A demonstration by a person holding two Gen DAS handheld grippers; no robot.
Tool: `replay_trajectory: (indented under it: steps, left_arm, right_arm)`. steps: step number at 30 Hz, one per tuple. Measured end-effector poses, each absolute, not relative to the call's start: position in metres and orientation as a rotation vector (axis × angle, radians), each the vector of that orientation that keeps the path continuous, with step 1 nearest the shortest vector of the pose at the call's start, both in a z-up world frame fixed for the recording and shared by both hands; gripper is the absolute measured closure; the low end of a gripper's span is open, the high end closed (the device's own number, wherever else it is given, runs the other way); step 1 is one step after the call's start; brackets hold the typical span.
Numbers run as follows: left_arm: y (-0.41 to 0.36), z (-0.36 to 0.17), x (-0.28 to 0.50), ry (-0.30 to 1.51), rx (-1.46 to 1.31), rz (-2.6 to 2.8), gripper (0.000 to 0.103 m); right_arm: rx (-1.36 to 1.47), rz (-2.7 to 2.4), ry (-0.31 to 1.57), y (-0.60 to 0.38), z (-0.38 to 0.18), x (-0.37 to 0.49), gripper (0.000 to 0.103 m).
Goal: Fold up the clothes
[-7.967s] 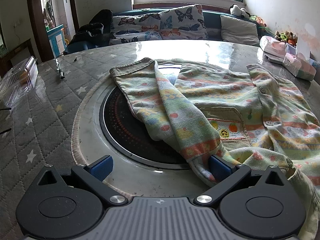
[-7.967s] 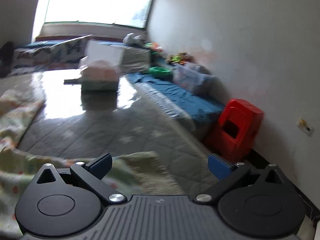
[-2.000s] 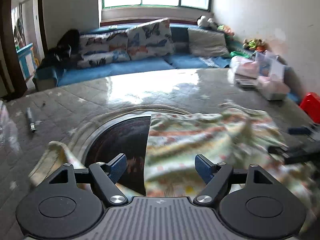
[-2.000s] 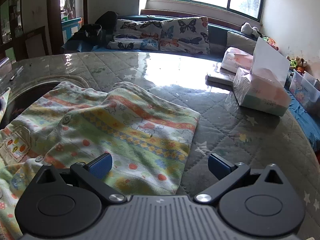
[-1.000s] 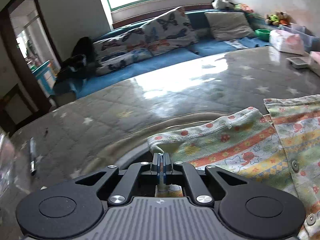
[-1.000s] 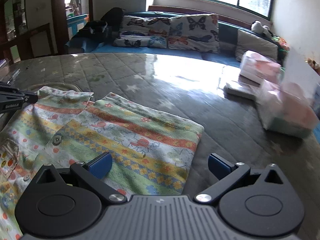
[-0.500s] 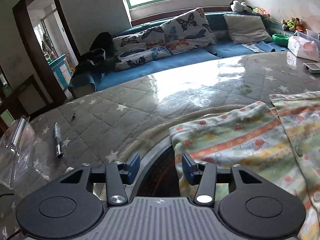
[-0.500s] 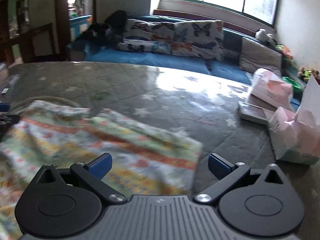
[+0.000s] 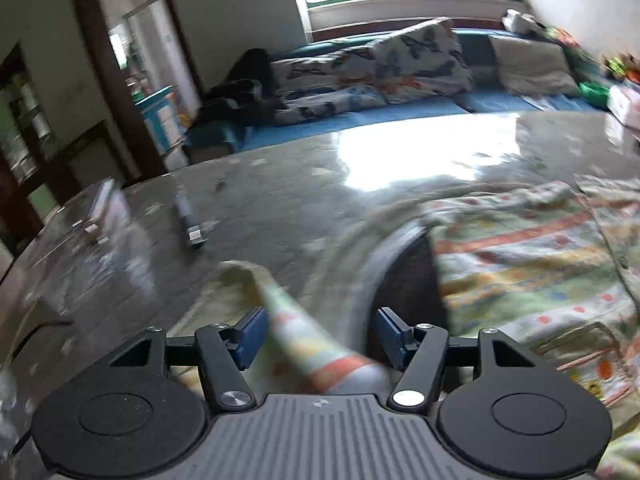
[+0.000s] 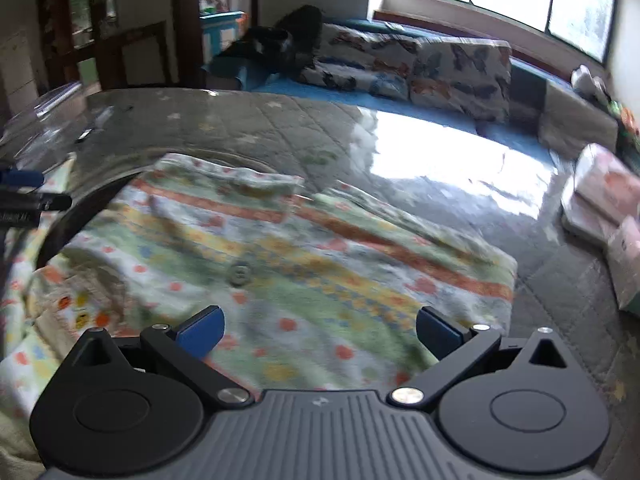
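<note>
A child's pastel printed shirt with orange stripes and a button lies spread on the quilted table, partly over a dark round inset. In the left wrist view its body is to the right, and one sleeve runs out to the left. My left gripper is open, and the sleeve passes between its blue pads without being pinched. My right gripper is open low over the shirt's near part, holding nothing. The left gripper's tip shows at the far left of the right wrist view.
A pen and a clear plastic box lie on the table's left. Tissue packs sit at the right edge. A sofa with butterfly cushions runs behind the table, with a doorway to the left.
My left gripper, shut on the shirt's edge a second ago, has opened wide and swung left onto the loose sleeve. My right gripper has shifted left over the shirt, still open.
</note>
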State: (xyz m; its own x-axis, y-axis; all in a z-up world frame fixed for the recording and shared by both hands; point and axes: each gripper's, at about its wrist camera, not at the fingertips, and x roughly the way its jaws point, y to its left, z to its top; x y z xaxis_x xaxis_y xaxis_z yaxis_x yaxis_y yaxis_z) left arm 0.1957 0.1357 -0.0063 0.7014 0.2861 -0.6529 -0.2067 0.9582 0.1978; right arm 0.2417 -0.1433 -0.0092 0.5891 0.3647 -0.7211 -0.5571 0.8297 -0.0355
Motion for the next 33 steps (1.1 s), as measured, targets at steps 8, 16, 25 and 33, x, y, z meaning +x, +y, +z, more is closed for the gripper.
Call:
replay_trajectory:
  steps: [8,16,25,33]
  left_arm:
    - [0.178,0.003,0.173,0.731,0.007,0.365,0.039]
    - [0.176,0.004,0.199,0.766,-0.039,0.342,0.039]
    - [0.173,-0.005,0.223,0.814,-0.06,0.32,0.082]
    - [0.18,0.003,0.186,0.758,-0.092,0.357,0.097]
  right_arm:
    - [-0.302,0.689,0.71,-0.105,0.004,0.197,0.0]
    - [-0.355,0.843,0.668,-0.066,0.009,0.152,0.0]
    - [-0.409,0.916,0.665,-0.056,0.002,0.115,0.0]
    - [-0.468,0.949,0.617,-0.066,0.002,0.072,0.0]
